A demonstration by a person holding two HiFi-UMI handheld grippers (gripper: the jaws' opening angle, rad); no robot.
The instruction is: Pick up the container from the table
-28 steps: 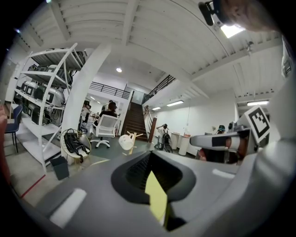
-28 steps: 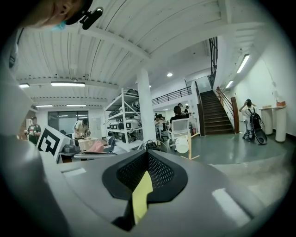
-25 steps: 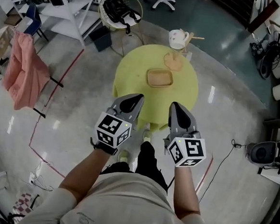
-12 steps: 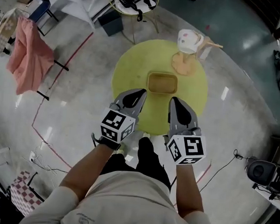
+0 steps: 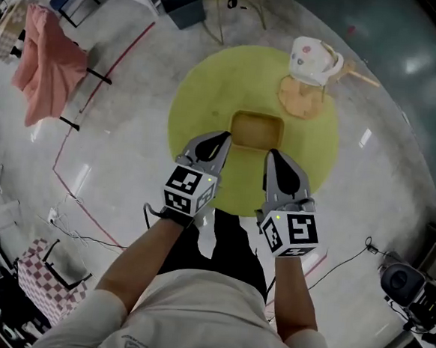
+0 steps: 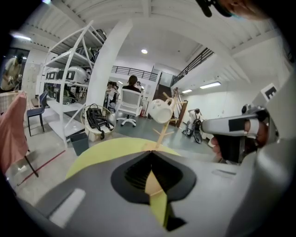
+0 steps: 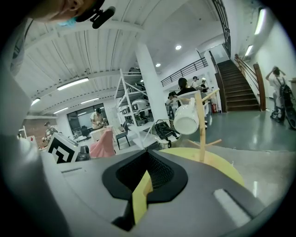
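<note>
While the container [image 5: 256,129] sits in the middle of the worktop [image 5: 202,93], just ahead of both tips, the left hand-held gripper [image 5: 222,137] and right hand-held gripper [image 5: 271,154] are pressed closed and empty. Best to spread them first, then clamp opposite rim walls evenly.

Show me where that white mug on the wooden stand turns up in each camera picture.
Head view: white mug upper right.
Left gripper view: mug centre, above the jaws.
Right gripper view: mug right of centre.
Shared landmark: yellow table.
</note>
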